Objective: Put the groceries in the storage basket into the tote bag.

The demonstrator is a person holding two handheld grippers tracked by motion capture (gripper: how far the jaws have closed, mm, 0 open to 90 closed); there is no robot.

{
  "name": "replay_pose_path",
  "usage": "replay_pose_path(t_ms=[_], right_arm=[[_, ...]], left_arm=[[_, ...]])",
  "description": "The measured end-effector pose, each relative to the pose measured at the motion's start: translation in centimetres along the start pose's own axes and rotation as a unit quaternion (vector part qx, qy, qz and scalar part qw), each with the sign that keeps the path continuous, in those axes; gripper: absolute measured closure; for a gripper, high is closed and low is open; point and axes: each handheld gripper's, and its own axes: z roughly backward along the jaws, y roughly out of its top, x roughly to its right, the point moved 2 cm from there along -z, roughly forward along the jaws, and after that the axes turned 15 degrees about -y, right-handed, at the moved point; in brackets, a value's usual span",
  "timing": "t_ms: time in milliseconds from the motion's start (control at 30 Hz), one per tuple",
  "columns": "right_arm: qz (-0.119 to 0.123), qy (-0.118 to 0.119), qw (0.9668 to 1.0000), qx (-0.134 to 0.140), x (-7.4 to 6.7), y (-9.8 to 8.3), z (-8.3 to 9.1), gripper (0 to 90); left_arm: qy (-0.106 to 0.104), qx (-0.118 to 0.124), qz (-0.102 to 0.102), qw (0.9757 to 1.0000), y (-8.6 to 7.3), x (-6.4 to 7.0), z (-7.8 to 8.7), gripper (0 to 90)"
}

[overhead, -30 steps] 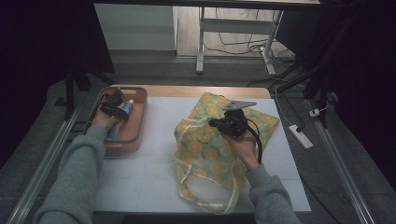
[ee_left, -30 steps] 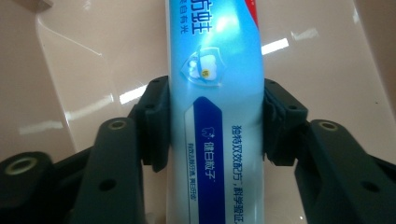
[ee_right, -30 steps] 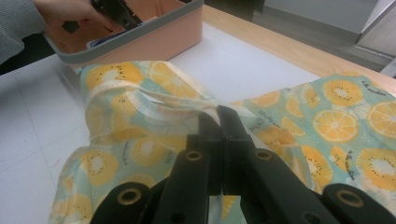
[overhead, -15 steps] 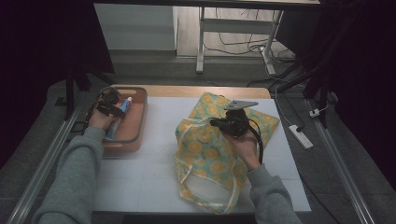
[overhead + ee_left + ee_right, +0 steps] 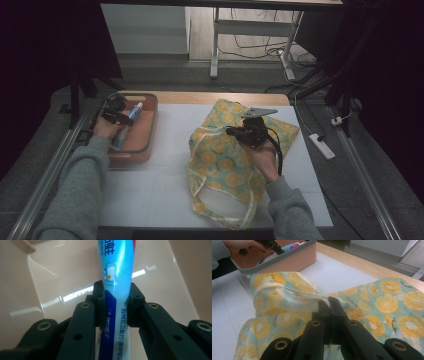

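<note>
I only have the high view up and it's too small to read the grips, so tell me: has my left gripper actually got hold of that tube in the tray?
Observer: Yes. In the left gripper view the left gripper has its jaws pressed on both sides of the blue and white toothpaste tube; they have just been closing on it.
Operator: Is the tube off the tray yet?
Observer: Cannot tell; the glossy pink tray floor lies right behind it.
Operator: And the right side?
Observer: In the right gripper view the right gripper has its jaws shut on a pale edge strip of the fruit-print bag.
</note>
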Motion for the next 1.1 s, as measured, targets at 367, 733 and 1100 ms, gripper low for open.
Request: replay_pose_path(t_ms=[367,733,1100], right_arm=[[0.0,0.0,1.0,0.0,0.0,0.0,0.0,90.0],[-0.003,-0.002,1.0,0.001,0.2,0.0,0.0,90.0],[-0.006,-0.003,1.0,0.002,0.3,0.0,0.0,90.0]], left_arm=[[-0.012,0.015,-0.016,0.9997,0.0,0.9,1.5,73.5],[-0.039,0.038,-0.055,0.997,-0.6,3.3,4.9,73.6],[-0.067,0.065,-0.102,0.9904,-1.7,6.5,8.2,73.9]])
